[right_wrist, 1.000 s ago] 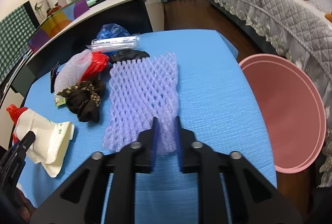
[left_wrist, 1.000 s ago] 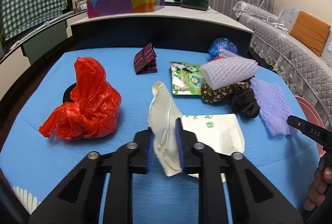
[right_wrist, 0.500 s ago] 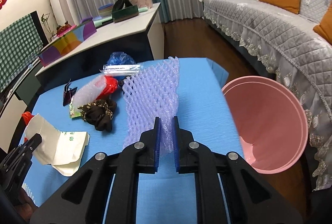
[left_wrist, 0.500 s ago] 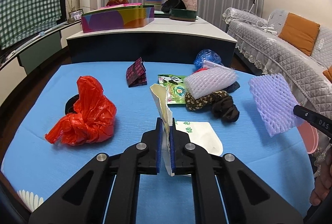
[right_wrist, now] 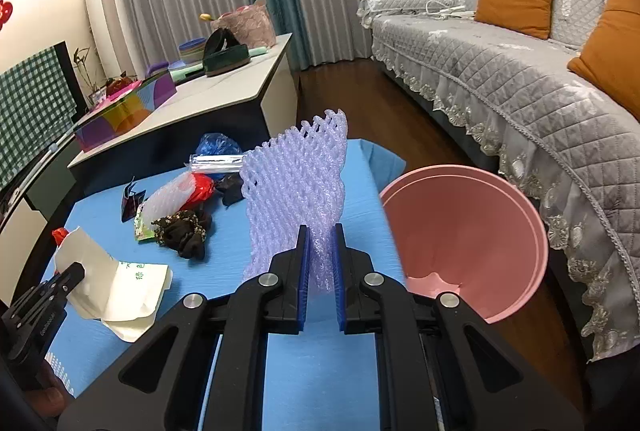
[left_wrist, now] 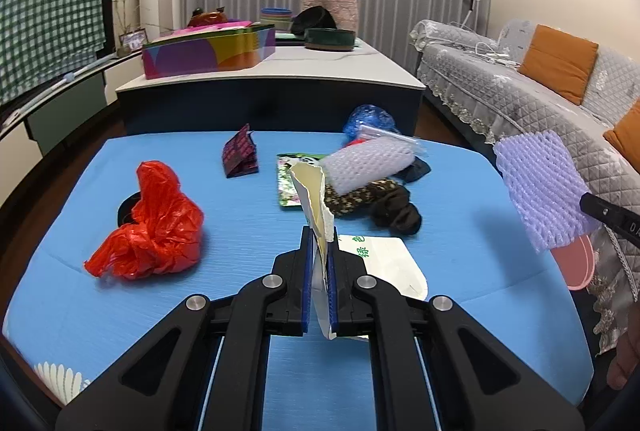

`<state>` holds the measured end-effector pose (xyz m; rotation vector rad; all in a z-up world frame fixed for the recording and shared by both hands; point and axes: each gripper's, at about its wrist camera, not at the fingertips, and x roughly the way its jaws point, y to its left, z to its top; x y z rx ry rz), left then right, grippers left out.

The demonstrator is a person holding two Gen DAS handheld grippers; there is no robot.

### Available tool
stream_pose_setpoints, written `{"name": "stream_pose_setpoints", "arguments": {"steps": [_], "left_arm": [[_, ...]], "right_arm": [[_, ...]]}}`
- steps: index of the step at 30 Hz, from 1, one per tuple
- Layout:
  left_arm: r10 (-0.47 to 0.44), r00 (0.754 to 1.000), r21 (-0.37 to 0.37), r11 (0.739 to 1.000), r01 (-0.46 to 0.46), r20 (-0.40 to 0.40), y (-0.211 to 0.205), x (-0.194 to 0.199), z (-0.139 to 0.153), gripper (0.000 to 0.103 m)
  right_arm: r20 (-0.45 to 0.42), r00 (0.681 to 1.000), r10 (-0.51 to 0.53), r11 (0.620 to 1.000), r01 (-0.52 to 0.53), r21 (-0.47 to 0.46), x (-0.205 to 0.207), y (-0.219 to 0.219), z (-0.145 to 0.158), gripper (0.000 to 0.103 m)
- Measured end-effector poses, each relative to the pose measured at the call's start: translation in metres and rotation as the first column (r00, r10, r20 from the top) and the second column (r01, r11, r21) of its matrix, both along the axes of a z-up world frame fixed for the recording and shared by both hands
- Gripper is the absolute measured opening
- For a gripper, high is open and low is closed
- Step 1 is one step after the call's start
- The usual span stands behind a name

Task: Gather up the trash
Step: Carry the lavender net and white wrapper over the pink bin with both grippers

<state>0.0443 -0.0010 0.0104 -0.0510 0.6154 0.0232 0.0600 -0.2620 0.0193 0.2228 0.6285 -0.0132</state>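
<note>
the left tool is pinched tight on a cream paper bag. one end of the bag sticks up between the blue pads, and the rest of it lies flat on the blue counter just to the right of the tool. in the right wrist view the same bag shows at the left, with the left tool gripping its raised edge.

the right tool is squeezed on a purple foam net. the net stands up from the pads, lifted off the counter. from the left wrist view the net hangs in the air past the right edge of the counter, near the sofa.

a pink bin sits on the floor just beside the right edge of the counter, open and tipped toward the camera. the net is just to the left of its rim.

more trash lies on the counter: a red plastic bag at the left, a small dark red box behind it, a white foam net on top of a green wrapper, a brown cloth beside them, and a blue bag at the far edge.
</note>
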Motion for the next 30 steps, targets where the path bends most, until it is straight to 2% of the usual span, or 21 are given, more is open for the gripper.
{"name": "stream_pose_setpoints", "arguments": {"steps": [30], "left_arm": [[-0.106,0.994,0.007,0.994,0.106,0.007,-0.038,-0.001,0.01,0.006]], "right_arm": [[0.061,0.994,-0.093,0.996,0.092,0.015,-0.03,-0.044,0.026,0.011]]}}
